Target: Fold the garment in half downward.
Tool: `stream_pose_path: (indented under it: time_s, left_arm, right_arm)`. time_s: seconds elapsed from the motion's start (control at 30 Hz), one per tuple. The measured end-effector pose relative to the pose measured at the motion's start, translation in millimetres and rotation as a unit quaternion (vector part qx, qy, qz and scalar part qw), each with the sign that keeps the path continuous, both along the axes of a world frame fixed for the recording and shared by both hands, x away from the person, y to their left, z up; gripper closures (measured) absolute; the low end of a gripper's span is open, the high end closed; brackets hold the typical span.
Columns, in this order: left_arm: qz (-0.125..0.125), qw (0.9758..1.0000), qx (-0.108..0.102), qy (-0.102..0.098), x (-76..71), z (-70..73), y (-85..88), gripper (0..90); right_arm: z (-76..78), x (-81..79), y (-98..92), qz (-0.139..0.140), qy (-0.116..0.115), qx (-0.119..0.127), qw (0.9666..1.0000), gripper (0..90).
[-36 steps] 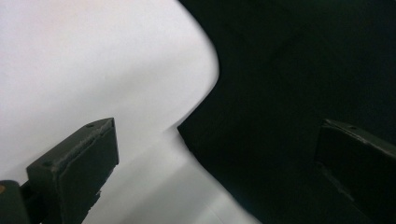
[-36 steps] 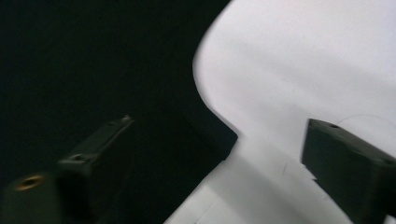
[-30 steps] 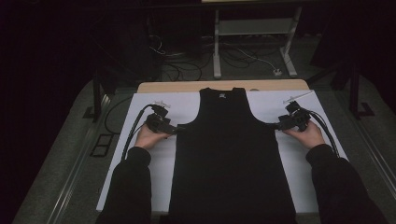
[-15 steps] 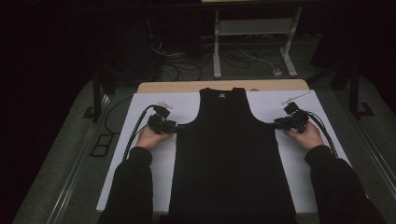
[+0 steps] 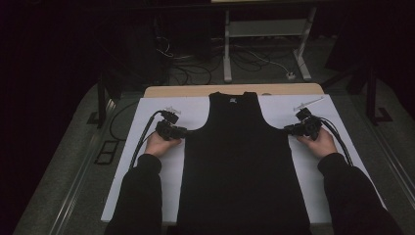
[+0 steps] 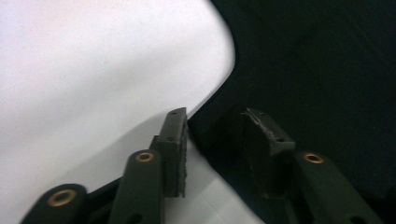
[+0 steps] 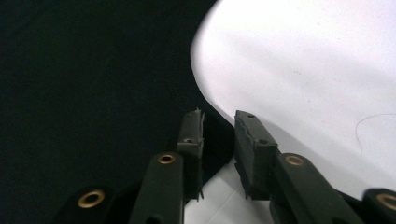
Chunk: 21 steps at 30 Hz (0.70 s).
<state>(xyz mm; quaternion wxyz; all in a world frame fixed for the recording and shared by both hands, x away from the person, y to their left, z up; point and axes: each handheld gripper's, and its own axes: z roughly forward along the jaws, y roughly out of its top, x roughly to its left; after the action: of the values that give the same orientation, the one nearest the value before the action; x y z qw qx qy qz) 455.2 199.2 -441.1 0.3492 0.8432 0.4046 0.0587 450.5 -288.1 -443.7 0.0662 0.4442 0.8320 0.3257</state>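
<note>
Tongs, left: jaws have just been closing, the edge of the black tank top between them under the armhole; a gap still shows beside the cloth, so whether the pads press cannot be told.
Tongs, right: jaws have also just been closing, pinching a fold of the opposite side edge.
Tank top: lies flat, neck away from the person, on the white sheet covering the tabletop.
Hands: one at each side of the garment, both resting on the sheet.
</note>
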Motion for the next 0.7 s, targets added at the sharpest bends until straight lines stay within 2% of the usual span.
stream_pose_path:
  time_s: [0.1,0.23,0.37,0.53,0.63,0.7]
  left_arm:
    - [0.002,1.0000,0.006,-0.004,-0.4,-0.4,-2.4,74.5]
    - [0.008,1.0000,-0.003,0.005,0.7,-0.7,-1.4,83.2]
    - [0.008,0.9999,-0.007,0.004,-0.6,-0.3,-0.8,84.6]
    - [0.027,0.9985,-0.045,-0.013,-6.9,-2.3,5.4,85.6]
    - [0.035,0.9973,-0.060,-0.024,-9.0,-0.6,9.8,85.8]
    - [0.036,0.9961,-0.077,-0.023,-9.8,2.9,12.5,85.8]
  right_arm:
    - [0.0,0.0,0.0,0.000,0.005,0.002,1.0000,76.8]
    - [-0.5,0.1,-1.3,-0.002,0.013,0.010,0.9999,81.7]
    - [0.2,-1.4,-1.0,-0.003,0.013,0.012,0.9998,83.0]
    - [2.4,-4.4,-3.7,-0.016,0.027,0.040,0.9987,83.4]
    - [4.7,-8.5,-6.6,-0.027,0.027,0.056,0.9977,83.5]
    - [6.3,-11.5,-9.0,-0.037,0.025,0.066,0.9969,83.6]
